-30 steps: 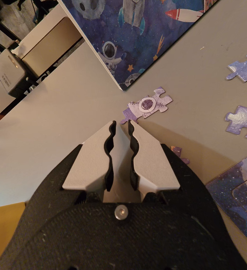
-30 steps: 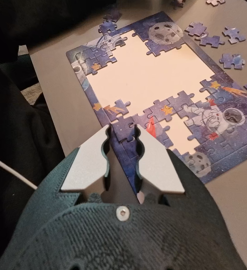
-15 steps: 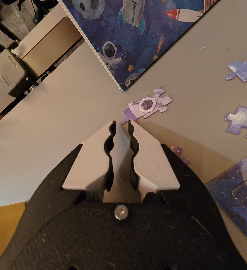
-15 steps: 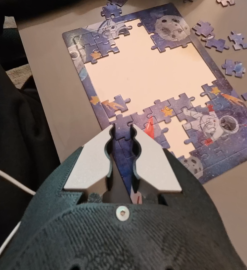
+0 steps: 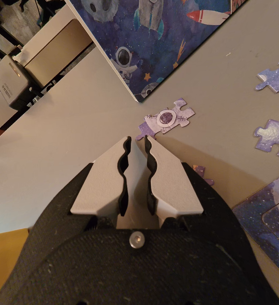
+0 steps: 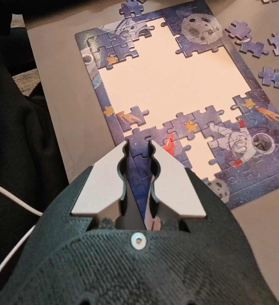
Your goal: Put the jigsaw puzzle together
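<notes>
My left gripper (image 5: 137, 137) is open and empty, low over the grey table (image 5: 69, 132). Two joined lilac puzzle pieces with a round porthole (image 5: 167, 119) lie just beyond its tips, with one tab close to the right fingertip (image 5: 146, 137). My right gripper (image 6: 138, 142) is open with a narrow gap and holds nothing. It is over the near left part of the puzzle board (image 6: 105, 102). Its tips frame a dark blue piece (image 6: 138, 137) that sits in the board. The board's middle (image 6: 168, 74) is bare white.
A box lid with a space picture (image 5: 152, 41) lies beyond the joined pieces. Loose blue pieces (image 5: 277, 77) (image 5: 276, 137) lie to the right, and more lie right of the board (image 6: 239, 31). Dark cloth (image 6: 11, 115) and a white cable (image 6: 11, 189) are left of the table edge. Spacing between my two grippers at the tips: around 35 centimeters.
My left gripper has not moved. My right gripper has drawn back a little over the board, and its jaws narrowed and then widened slightly, with nothing between them.
</notes>
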Action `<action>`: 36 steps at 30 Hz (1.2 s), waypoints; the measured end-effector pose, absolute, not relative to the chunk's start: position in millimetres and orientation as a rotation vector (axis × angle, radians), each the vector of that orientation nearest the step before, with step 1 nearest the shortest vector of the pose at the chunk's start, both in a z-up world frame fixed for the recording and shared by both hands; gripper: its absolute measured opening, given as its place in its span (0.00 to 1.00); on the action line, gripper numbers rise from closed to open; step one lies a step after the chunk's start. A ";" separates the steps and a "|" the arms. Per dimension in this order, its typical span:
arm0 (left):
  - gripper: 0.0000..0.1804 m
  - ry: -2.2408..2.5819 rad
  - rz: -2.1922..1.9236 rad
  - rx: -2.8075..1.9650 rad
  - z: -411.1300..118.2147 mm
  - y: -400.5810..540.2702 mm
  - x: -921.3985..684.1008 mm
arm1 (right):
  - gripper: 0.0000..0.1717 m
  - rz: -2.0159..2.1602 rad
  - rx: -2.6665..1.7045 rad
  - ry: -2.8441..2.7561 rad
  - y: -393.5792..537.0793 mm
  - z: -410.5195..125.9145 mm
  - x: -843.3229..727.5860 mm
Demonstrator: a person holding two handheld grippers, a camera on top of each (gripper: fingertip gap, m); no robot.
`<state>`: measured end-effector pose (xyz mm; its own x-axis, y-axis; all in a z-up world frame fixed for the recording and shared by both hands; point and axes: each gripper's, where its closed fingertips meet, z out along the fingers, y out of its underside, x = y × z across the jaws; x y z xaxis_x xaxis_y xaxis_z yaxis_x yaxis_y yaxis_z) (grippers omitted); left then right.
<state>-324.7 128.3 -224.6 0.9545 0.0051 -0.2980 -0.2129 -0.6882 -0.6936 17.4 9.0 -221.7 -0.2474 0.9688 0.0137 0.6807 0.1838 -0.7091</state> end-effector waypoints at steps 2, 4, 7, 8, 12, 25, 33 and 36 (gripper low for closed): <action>0.10 0.145 0.354 -2.307 -224.6 128.4 -324.7 | 0.12 0.842 -1.552 -1.995 8.8 -221.5 17.2; 0.10 0.145 0.354 -2.307 -224.6 128.4 -324.7 | 0.13 0.868 -1.562 -1.990 8.7 -221.2 17.3; 0.10 0.145 0.355 -2.307 -224.6 128.4 -324.8 | 0.12 0.902 -1.573 -1.986 8.9 -220.8 17.3; 0.10 0.145 0.355 -2.307 -224.6 128.4 -324.7 | 0.12 0.909 -1.575 -1.986 8.9 -220.7 17.3; 0.10 0.145 0.354 -2.307 -224.6 128.4 -324.8 | 0.12 0.923 -1.574 -1.988 9.0 -219.9 17.4; 0.10 0.145 0.355 -2.307 -224.6 128.5 -324.7 | 0.24 0.913 -1.530 -2.001 12.6 -221.7 17.8; 0.10 0.146 0.356 -2.307 -224.6 128.5 -324.7 | 0.16 0.897 -1.529 -2.000 14.2 -222.0 16.6; 0.10 0.147 0.357 -2.307 -224.6 128.5 -324.6 | 0.15 0.885 -1.526 -1.998 15.4 -222.0 16.6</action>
<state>-324.6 128.5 -224.6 0.9537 0.0048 -0.3006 -0.2149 -0.6882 -0.6930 16.6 15.4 -222.0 -0.2694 0.9629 -0.0155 0.6581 0.1724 -0.7329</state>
